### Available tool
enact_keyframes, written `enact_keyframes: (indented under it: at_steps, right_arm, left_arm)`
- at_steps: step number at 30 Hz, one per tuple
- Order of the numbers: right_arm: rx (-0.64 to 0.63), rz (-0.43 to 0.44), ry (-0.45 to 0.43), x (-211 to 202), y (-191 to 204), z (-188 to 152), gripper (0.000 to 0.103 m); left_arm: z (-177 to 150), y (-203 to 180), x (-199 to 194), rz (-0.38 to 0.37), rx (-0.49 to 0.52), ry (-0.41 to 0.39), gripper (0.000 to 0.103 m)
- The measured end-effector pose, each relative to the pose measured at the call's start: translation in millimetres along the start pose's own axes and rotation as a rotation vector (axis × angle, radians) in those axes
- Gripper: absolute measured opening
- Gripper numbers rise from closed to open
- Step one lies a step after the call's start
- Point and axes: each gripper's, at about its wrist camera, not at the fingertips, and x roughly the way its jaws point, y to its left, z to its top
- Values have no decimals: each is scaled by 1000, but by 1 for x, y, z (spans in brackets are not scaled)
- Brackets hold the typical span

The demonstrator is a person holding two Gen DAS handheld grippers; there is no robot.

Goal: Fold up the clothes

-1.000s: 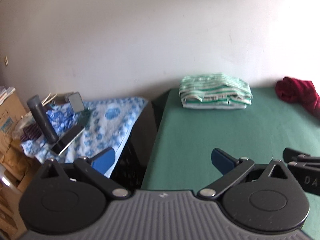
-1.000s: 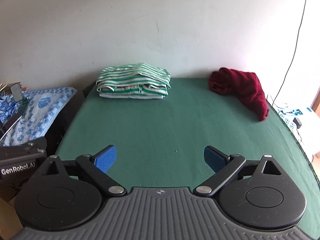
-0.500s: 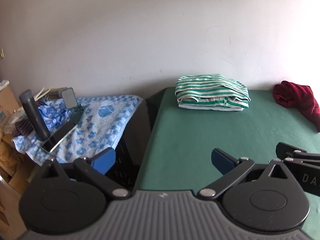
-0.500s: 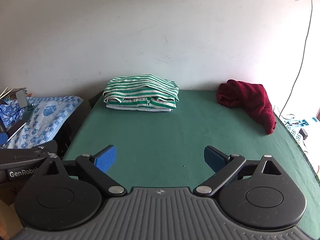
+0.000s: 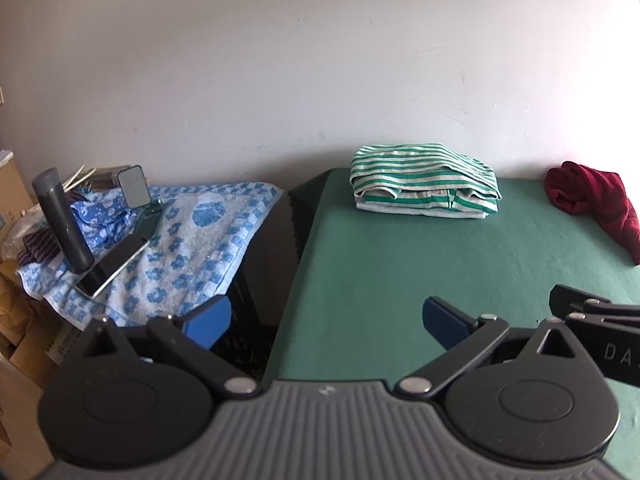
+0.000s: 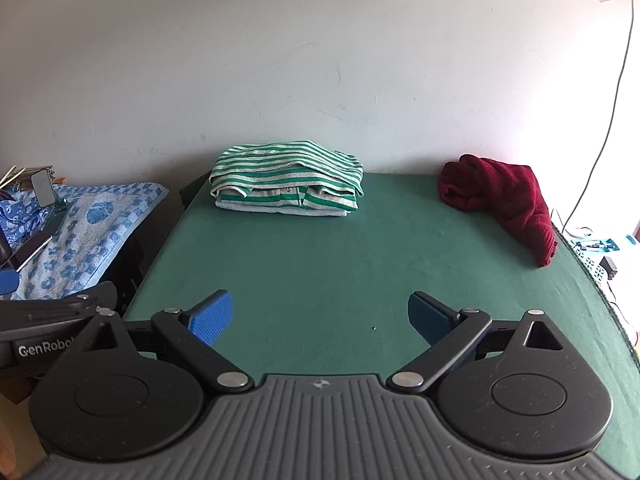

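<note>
Both grippers empty, held low at the near edge of the green counter [image 6: 320, 272]. Left gripper [image 5: 326, 320]: fingers spread wide, nothing between them; it sits over the counter's left edge, one blue pad over the gap beside the counter. Right gripper [image 6: 320, 314]: fingers likewise spread wide, over bare green cloth.

Landmark: the striped stack [image 6: 286, 186], green-and-white, neatly folded, at the far side of the counter against the wall. Looks finished.

Dark red garment [image 6: 500, 200]: to the right of the striped stack, well apart from it, crumpled in a heap with one end trailing toward the counter's right edge. Not folded. In the left wrist view it shows at the far right [image 5: 588, 200].

Left of the striped stack, off the counter: blue patterned towel [image 5: 188, 240] draped over a lower surface, with a phone [image 5: 114, 266] and a dark cylindrical bottle [image 5: 62, 220] on it. Not part of the job, I judge.

Step in hand, as I read it: between garments. One piece done, next piece not yet touched.

Next move calls for: both grippers travelling forward and to the right of the striped stack, to the red heap; pinching it at two separated points, likely an edge or shoulder line, then dragging it to the open middle of the counter and spreading it flat before any fold. Which part of the heap is hem or collar cannot be told from here.
</note>
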Motion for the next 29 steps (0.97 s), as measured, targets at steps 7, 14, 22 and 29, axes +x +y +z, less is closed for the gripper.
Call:
enact_keyframes:
  at_steps: [7,14,22,29]
  right_arm:
    - [6,-5,3,1,-1,0,96]
    - [3,-7,10,2,2,0,96]
    - [15,-14,13,2,-1,-1,96]
    - [26,-13,18,2,-3,-2,96]
  left_arm:
    - [0,3,1,-20,-11,-2,102]
    - [-1,-3,1,4,12,-12,99]
    - [0,-3,0,2,22,-15,101]
    - [-1,-6,-2,18,32,-21,102]
